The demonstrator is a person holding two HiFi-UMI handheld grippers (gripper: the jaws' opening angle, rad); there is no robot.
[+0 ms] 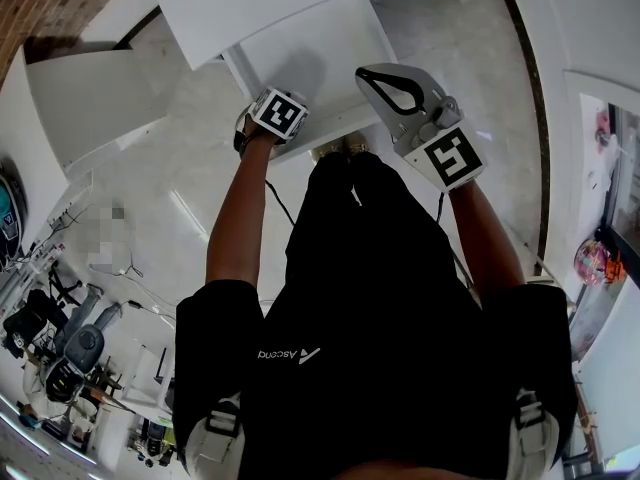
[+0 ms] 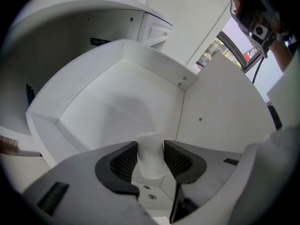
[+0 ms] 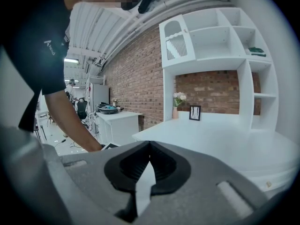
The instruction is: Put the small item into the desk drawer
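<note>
In the left gripper view my left gripper (image 2: pixel 151 146) is shut on a small white cylindrical item (image 2: pixel 151 161), which stands upright between the black pads. It hangs over the open white desk drawer (image 2: pixel 108 111), whose inside is bare. In the head view the left gripper (image 1: pixel 277 116) is held low over the drawer (image 1: pixel 330 48), its jaws hidden under the marker cube. My right gripper (image 1: pixel 372 76) is held up to the right of the drawer. Its jaws are shut with nothing between them, tips touching (image 3: pixel 150 146).
The right gripper view faces a white desk top (image 3: pixel 220 135) with a hutch of shelves (image 3: pixel 211 41), a small picture frame (image 3: pixel 195 112) and a flower vase (image 3: pixel 178 103) before a brick wall. Equipment and cables (image 1: pixel 60 348) lie on the floor at left.
</note>
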